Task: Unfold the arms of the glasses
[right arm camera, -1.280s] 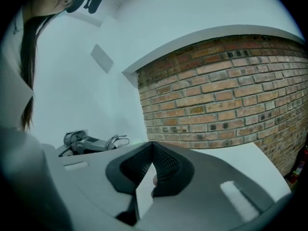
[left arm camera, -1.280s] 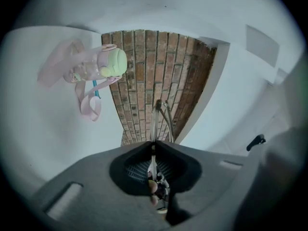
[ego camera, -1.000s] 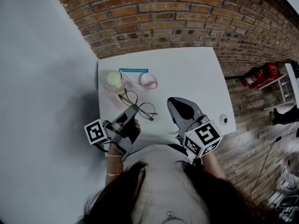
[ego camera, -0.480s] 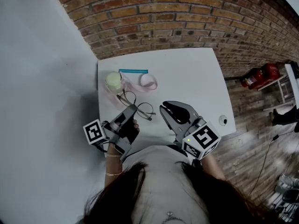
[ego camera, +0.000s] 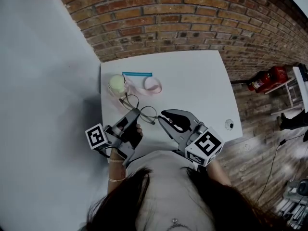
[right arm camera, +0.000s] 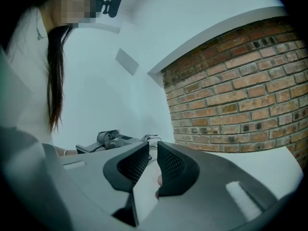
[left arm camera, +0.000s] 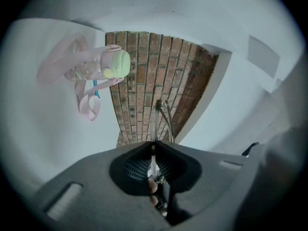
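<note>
Left hand-held gripper (ego camera: 136, 112): jaws clenched on a thin part of the glasses (ego camera: 146, 112). In the left gripper view the pads (left arm camera: 162, 163) meet on a slim wire piece of the glasses (left arm camera: 161, 113), which rises from the closed jaw line of the left hand-held gripper (left arm camera: 153, 143); which part of the frame is clamped cannot be told.

Glasses: thin dark wire frame with clear lenses. They sit at the near left part of the white worktop (ego camera: 192, 81), held just above or on it. One rounded lens loop lies to the right of the left jaws; a second loop lies further back, toward the bottle. Whether the arms are folded cannot be told.

Right hand-held gripper (ego camera: 164, 118): released, just beside the glasses on their right. In the right gripper view its jaws (right arm camera: 153, 150) stand a narrow gap apart with nothing between them, and the glasses (right arm camera: 150, 138) and the left hand-held gripper (right arm camera: 108, 139) show just beyond the tips.

Other items on the worktop, at its far left:
- clear bottle (ego camera: 117, 84) with a pale green cap, lying on its side
- pink strap (ego camera: 153, 84) in a loop beside the bottle
- blue strip (ego camera: 137, 73) behind both

A brick wall (ego camera: 192, 18) backs the worktop
</note>
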